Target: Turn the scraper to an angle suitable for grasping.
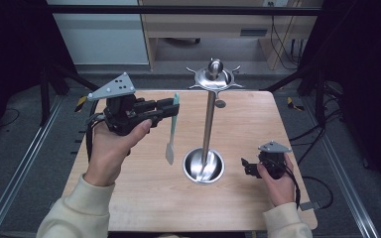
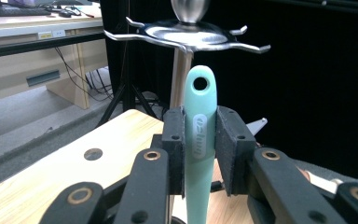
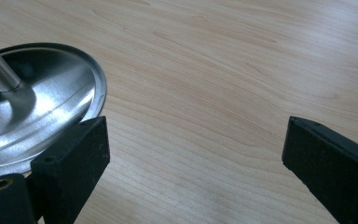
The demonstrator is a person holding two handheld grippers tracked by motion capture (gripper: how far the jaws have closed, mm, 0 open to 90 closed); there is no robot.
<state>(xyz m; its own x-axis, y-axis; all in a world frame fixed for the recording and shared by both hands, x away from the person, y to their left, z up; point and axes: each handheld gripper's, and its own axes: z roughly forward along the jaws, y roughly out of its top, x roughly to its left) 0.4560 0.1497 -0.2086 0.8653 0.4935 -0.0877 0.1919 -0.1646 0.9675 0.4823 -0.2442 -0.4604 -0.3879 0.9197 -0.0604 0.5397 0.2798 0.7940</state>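
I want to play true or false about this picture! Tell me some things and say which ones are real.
1. The left gripper is holding the green spatula. True.
2. The right gripper is holding a spoon. False: its jaws are open with nothing between them.
3. The metal stand is on the table. True.
4. The spatula hangs on the stand's hooks. False: it is clamped in the left gripper, below the hooks.

This looked like a lab set up for recording. A small wooden table (image 1: 238, 114) stood inside a frame of black metal bars (image 1: 178, 10) hung with dark curtains (image 1: 362, 74). Beyond its far edge were a light wood desk (image 1: 203, 22), loose cables (image 1: 283, 44) and grey carpet (image 1: 25, 148).
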